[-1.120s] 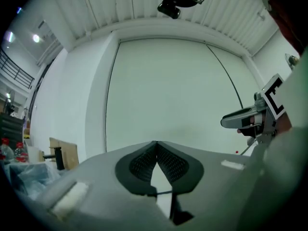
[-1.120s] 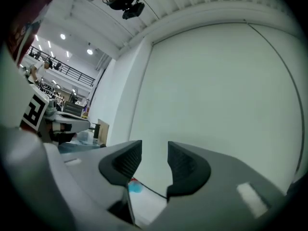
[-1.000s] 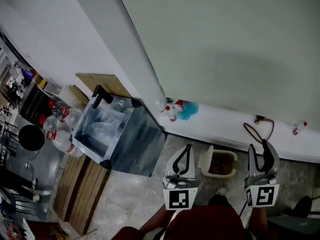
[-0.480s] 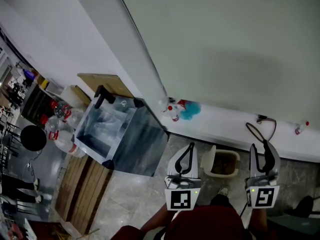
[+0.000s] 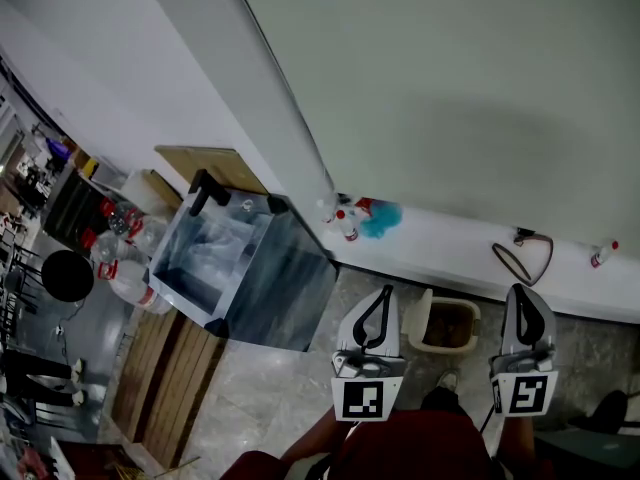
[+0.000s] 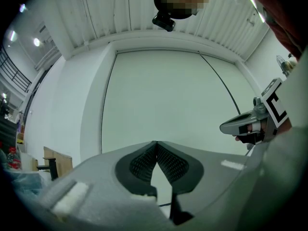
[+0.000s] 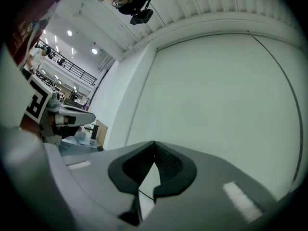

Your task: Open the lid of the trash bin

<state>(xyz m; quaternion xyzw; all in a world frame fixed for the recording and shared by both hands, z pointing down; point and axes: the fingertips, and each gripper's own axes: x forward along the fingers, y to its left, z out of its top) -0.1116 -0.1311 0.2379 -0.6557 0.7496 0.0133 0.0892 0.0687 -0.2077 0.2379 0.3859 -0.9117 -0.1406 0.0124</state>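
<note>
Right tongs (image 5: 525, 293) just closed, empty | pale wall (image 5: 450, 98) | stone floor (image 5: 268, 396)

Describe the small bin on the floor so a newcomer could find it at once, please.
Follow the big white wall down to the white ledge at its foot. On the grey floor just below that ledge stands the small beige bin; unlike the large glass-sided box to its left, it is low, pale and brown inside.
</note>
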